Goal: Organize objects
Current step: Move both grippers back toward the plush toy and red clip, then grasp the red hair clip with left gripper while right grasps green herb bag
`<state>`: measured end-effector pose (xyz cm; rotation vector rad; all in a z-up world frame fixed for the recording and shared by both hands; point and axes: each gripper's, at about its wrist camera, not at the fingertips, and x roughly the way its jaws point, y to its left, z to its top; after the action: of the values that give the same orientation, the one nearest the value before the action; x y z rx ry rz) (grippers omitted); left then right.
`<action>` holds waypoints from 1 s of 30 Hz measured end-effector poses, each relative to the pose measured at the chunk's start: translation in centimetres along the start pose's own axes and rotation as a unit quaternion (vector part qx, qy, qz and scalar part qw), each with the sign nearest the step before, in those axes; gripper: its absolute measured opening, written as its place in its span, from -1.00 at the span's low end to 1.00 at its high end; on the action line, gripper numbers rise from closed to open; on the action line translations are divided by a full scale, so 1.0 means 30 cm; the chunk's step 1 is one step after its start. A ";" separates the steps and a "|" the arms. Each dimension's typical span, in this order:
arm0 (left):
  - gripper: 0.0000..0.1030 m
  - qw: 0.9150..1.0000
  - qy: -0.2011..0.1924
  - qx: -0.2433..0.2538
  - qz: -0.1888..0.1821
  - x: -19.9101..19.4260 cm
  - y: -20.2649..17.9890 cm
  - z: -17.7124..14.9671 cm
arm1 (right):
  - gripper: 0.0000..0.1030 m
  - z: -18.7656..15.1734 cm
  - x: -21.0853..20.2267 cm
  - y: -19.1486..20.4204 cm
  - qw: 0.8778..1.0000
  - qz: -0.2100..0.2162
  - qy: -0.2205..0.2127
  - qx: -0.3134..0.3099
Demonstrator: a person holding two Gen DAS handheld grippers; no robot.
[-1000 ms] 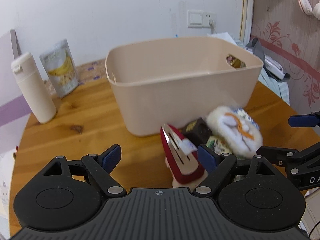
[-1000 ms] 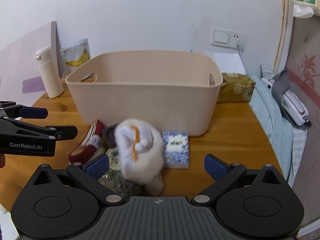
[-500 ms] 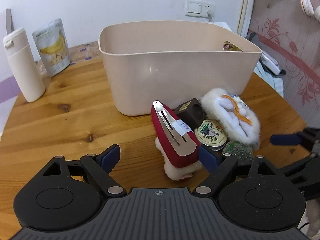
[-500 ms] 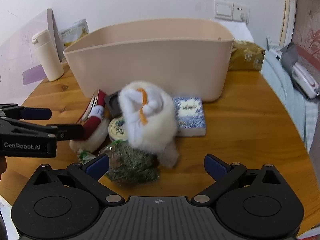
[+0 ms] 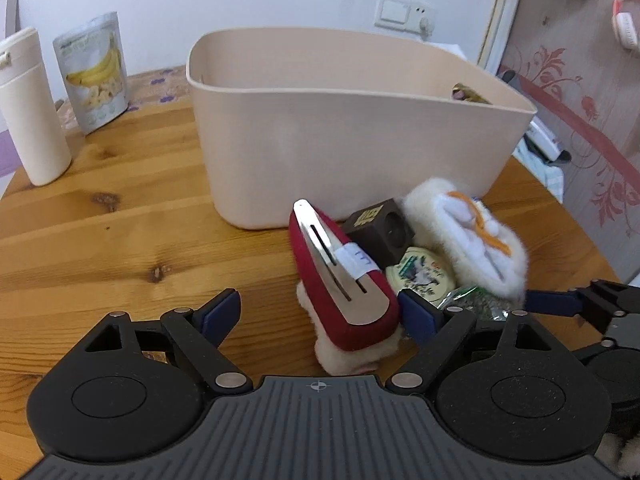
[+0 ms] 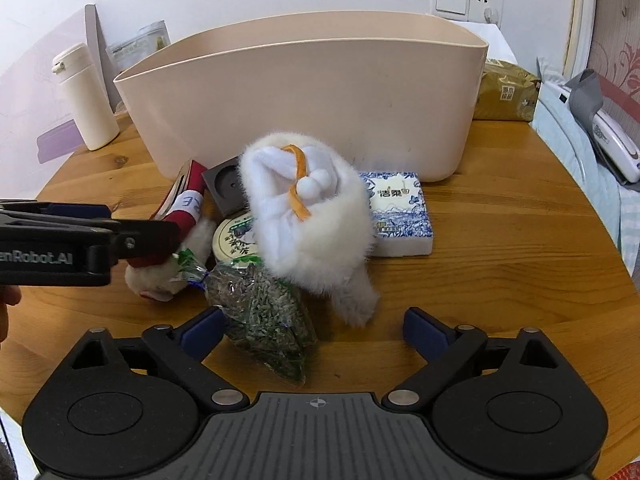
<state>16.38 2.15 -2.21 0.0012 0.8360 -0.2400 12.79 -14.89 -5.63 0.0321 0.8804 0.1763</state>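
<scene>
A beige plastic bin [image 5: 352,136] stands on the round wooden table [image 5: 120,248]; it also shows in the right wrist view [image 6: 312,100]. In front of it lie a red hair clip with white fur [image 5: 344,280], a dark brown cube [image 5: 380,232], a round tin [image 5: 420,276], a white fluffy pouch with an orange cord [image 6: 308,216], a bag of green dried leaves [image 6: 264,312] and a blue-patterned tissue pack [image 6: 400,212]. My left gripper [image 5: 320,316] is open around the red clip. My right gripper [image 6: 312,332] is open, close before the leaf bag and pouch.
A cream bottle [image 5: 32,108] and a banana-chip pouch [image 5: 94,72] stand at the table's far left. A gold packet [image 6: 506,92] lies behind the bin on the right. A bed with a white device [image 6: 612,140] lies beyond the right edge.
Both grippers have moved lower and nearer to the pile. The left gripper's fingers now flank the red clip. Nothing was picked up.
</scene>
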 end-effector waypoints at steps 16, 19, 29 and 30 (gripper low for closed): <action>-0.11 1.000 0.020 0.007 -0.018 0.028 -0.015 -0.019 | 0.18 -0.016 -0.030 -0.040 1.000 -0.013 -0.013 -0.012; -0.13 1.000 0.018 0.009 -0.017 0.025 -0.014 -0.026 | -0.08 -0.025 -0.036 -0.046 0.999 -0.030 -0.016 -0.024; -0.20 1.000 0.014 0.006 -0.010 0.005 -0.002 -0.039 | -0.36 -0.037 -0.051 -0.063 0.999 -0.020 -0.020 -0.022; -0.21 1.000 0.014 0.006 -0.009 0.002 0.000 -0.041 | -0.37 -0.039 -0.053 -0.062 0.999 -0.019 -0.021 -0.022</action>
<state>15.53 2.25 -3.08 0.0081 0.8626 -0.2630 11.16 -17.05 -5.34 -0.0219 0.8352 0.1586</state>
